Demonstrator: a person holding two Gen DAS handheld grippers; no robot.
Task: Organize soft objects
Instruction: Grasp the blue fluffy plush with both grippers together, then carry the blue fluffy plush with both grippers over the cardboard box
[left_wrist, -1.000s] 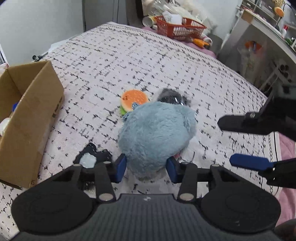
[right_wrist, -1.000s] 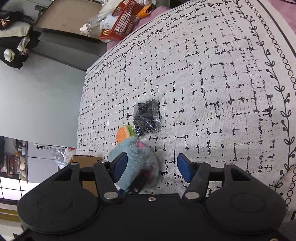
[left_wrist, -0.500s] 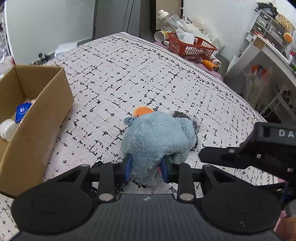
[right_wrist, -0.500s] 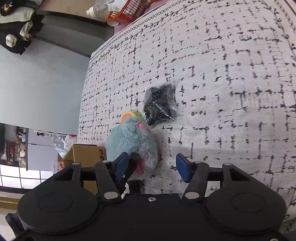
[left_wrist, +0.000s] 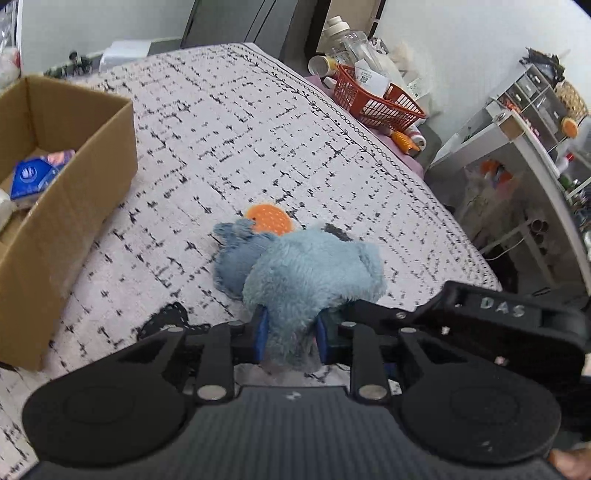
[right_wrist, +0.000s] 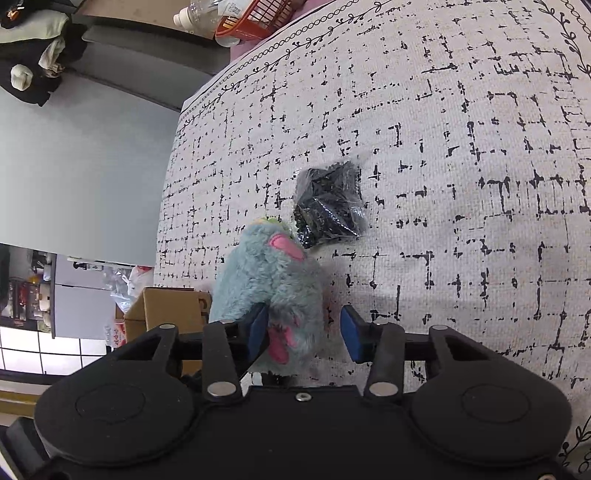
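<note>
Your left gripper (left_wrist: 290, 338) has its blue pads pinched into the fluffy blue plush (left_wrist: 310, 280) — it sits on the patterned bedspread (left_wrist: 236, 147), just in front of the orange burger toy (left_wrist: 269, 219). Your right gripper (right_wrist: 304, 334) is spread wide, gripping nothing. The cardboard box (left_wrist: 74, 184) is off to the left, and the black packet (right_wrist: 328, 203) lies beside the plush.

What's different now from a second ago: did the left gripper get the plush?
Yes. The left gripper, open around the blue plush toy a second ago, has shut on it. The right gripper stays open beside it. The cardboard box and black packet haven't moved.
</note>
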